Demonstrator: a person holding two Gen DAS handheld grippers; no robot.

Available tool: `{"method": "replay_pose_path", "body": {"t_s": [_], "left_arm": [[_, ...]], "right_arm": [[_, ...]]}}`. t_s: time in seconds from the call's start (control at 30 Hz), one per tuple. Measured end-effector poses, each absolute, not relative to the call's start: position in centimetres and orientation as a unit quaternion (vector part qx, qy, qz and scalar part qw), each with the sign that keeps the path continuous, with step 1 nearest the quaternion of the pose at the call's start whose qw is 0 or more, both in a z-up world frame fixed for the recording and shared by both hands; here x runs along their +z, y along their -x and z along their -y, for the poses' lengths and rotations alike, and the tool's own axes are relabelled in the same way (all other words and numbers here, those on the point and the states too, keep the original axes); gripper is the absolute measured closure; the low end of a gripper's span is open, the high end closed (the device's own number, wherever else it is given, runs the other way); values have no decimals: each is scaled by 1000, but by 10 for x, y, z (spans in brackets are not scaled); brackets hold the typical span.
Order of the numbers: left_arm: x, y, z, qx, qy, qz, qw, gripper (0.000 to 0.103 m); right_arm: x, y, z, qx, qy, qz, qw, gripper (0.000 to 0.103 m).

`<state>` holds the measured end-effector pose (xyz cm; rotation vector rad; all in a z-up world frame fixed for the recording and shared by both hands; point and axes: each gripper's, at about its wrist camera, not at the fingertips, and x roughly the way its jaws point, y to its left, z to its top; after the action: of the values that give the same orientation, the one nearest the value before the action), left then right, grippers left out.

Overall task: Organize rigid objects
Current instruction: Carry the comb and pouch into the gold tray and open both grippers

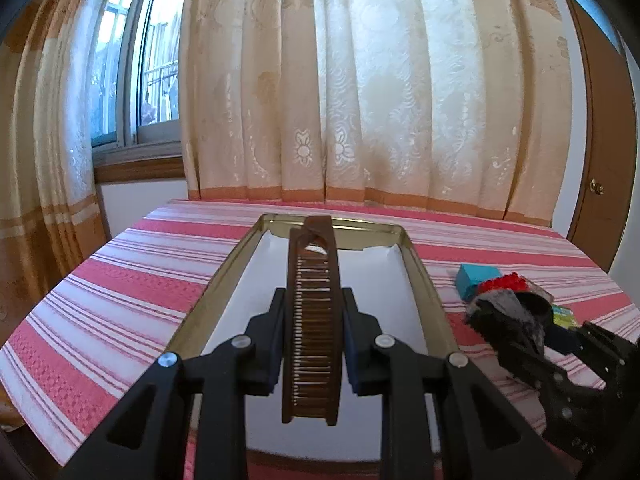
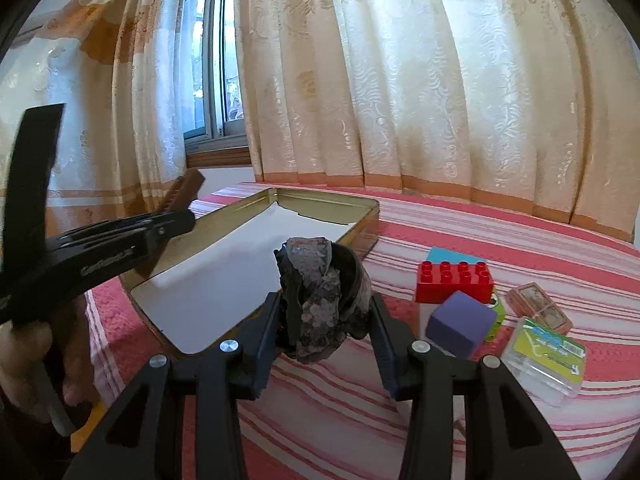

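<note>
My left gripper point(image 1: 313, 300) is shut on a long brown comb point(image 1: 313, 320) and holds it lengthwise above the gold tin tray point(image 1: 236, 256) with a white lining. My right gripper point(image 2: 324, 304) is shut on a dark patterned cup-like object point(image 2: 320, 300) just right of the tray's point(image 2: 368, 220) near corner. In the right wrist view the left gripper point(image 2: 176, 216) with the comb point(image 2: 186, 190) shows at the left. In the left wrist view the right gripper point(image 1: 504, 312) shows at the right.
On the red-striped cloth point(image 2: 480, 224) right of the tray lie a red brick point(image 2: 454, 282), a purple cube point(image 2: 460, 324), a teal block point(image 1: 476, 278), a clear plastic case point(image 2: 542, 360) and a small brown box point(image 2: 538, 308). Curtains point(image 1: 360, 80) hang behind the table.
</note>
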<state>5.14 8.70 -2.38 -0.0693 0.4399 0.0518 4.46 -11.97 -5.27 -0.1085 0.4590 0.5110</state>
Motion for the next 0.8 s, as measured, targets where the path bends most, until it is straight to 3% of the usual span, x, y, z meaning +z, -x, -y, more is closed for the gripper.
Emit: {"method": "replay_pose_path", "body": {"t_s": [0.4, 0.8], "left_arm": [[-15, -80, -94, 17, 22, -253, 967, 80], [-17, -127, -111, 30, 17, -325, 945, 80]], "right_arm": [[-32, -56, 101, 274, 63, -223, 933, 57], [-29, -120, 67, 289, 59, -282, 913, 57]]}}
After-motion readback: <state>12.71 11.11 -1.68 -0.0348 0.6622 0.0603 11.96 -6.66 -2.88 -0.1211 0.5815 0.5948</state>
